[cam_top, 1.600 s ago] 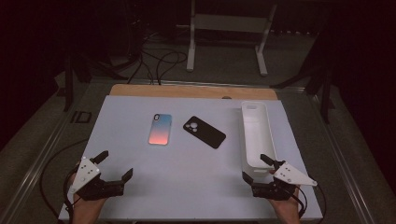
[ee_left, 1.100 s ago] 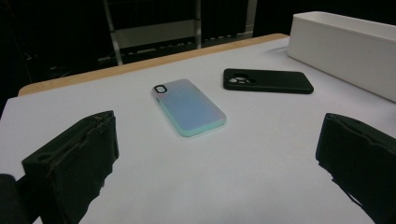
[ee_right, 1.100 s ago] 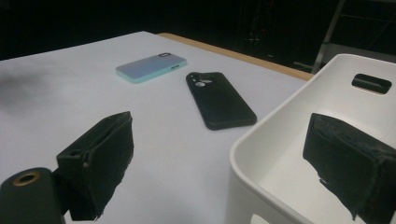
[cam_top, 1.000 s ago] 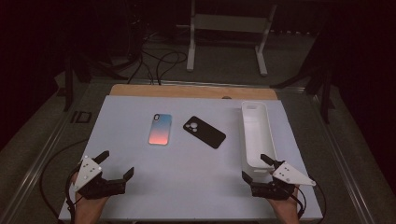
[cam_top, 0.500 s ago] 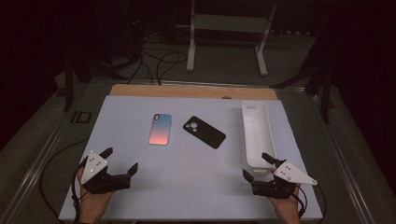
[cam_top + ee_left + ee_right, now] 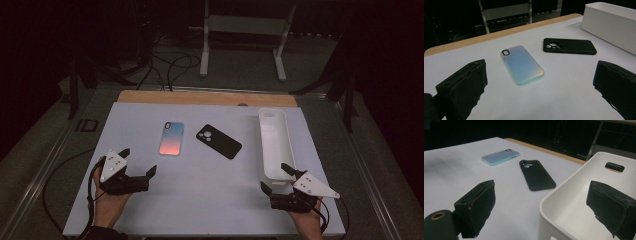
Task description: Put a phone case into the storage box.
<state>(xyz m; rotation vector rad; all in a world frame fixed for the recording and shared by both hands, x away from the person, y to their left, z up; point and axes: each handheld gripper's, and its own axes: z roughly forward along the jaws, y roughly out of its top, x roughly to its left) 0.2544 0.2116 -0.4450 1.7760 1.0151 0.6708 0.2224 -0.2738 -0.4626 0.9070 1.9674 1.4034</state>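
While you look down from the high view, your left hand-held gripper [image 6: 137, 163] rests low at the near left of the worktop [image 6: 210, 190], jaws spread wide and empty, aimed toward the pastel phone case [image 6: 171, 138] that lies flat a little ahead of it; the black phone case [image 6: 219, 141] lies just beside that one, apart from it, and the long white bin [image 6: 274, 144] stands along the right side, likely set there to receive the cases. Your right hand-held gripper [image 6: 276, 178] sits at the near right, just by the bin's near end, also spread wide with nothing in it. In the left gripper view, the pastel phone case [image 6: 522, 64] lies between the two black jaws but farther off, untouched, which suggests you are lining up on it first; the black phone case [image 6: 569, 46] and the white bin [image 6: 614, 23] lie beyond. In the right gripper view, the jaws stand far apart, one over the white bin [image 6: 564, 202], and they touch nothing; both cases lie well off.
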